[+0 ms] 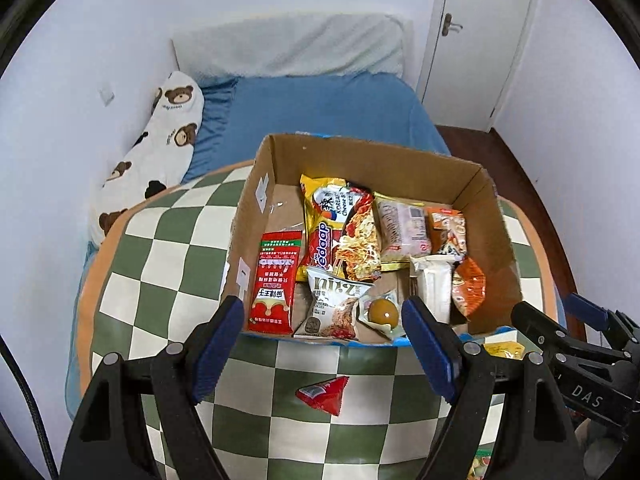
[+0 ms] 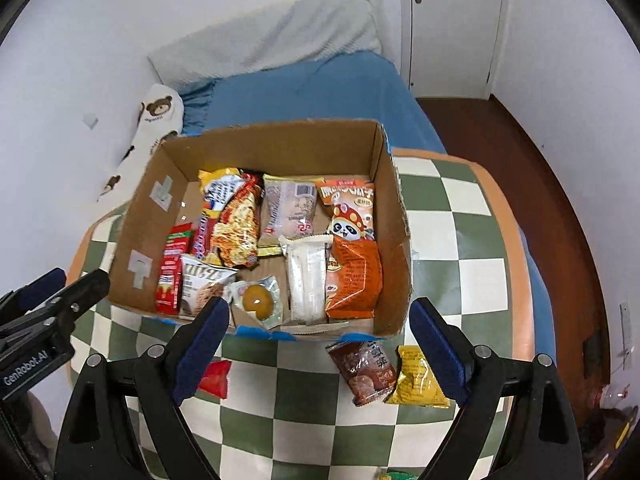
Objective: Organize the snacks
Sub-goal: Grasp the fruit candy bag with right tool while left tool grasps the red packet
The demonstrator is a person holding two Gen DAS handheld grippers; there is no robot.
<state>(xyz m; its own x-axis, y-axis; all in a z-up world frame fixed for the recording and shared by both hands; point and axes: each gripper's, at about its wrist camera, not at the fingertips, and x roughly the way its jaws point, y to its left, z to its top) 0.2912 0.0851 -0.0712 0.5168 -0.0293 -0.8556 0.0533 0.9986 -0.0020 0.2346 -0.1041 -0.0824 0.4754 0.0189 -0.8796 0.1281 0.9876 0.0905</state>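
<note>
Both grippers hang above the near edge of the green-and-white checkered cushion (image 1: 168,248), and neither one has anything in it. The left gripper (image 1: 323,322) has its blue-padded jaws spread wide, framing the near wall of the open brown cardboard box (image 1: 372,156) at the centre of the left wrist view. The right gripper (image 2: 319,326) is just as wide open, its pads straddling the box's front rim at the lower centre of the right wrist view.

Inside the box it's crowded. A tall red sachet with white lettering (image 1: 274,280) lies along the left side, a yellow-and-red instant noodle packet (image 1: 348,232) sits beside it toward the middle, and a grey-white crumpled snack bag (image 1: 334,304) lies against the near wall. Right next to that, a clear wrapper with a round yellow-brown egg-like piece (image 1: 383,312). Over on the right half: a pale pink sealed bun pack (image 2: 289,210), a white translucent wrapped bar (image 2: 307,276) and an orange panda-print crisp bag (image 2: 352,248).

Outside the box, on the cushion: a small red triangular packet (image 1: 323,394) lies low in the left wrist view, between that gripper's fingers but apart from them. In the right wrist view, lower right, a brown snack pouch (image 2: 365,372) and a yellow snack pouch (image 2: 416,378) sit side by side just before the box's front wall.
</note>
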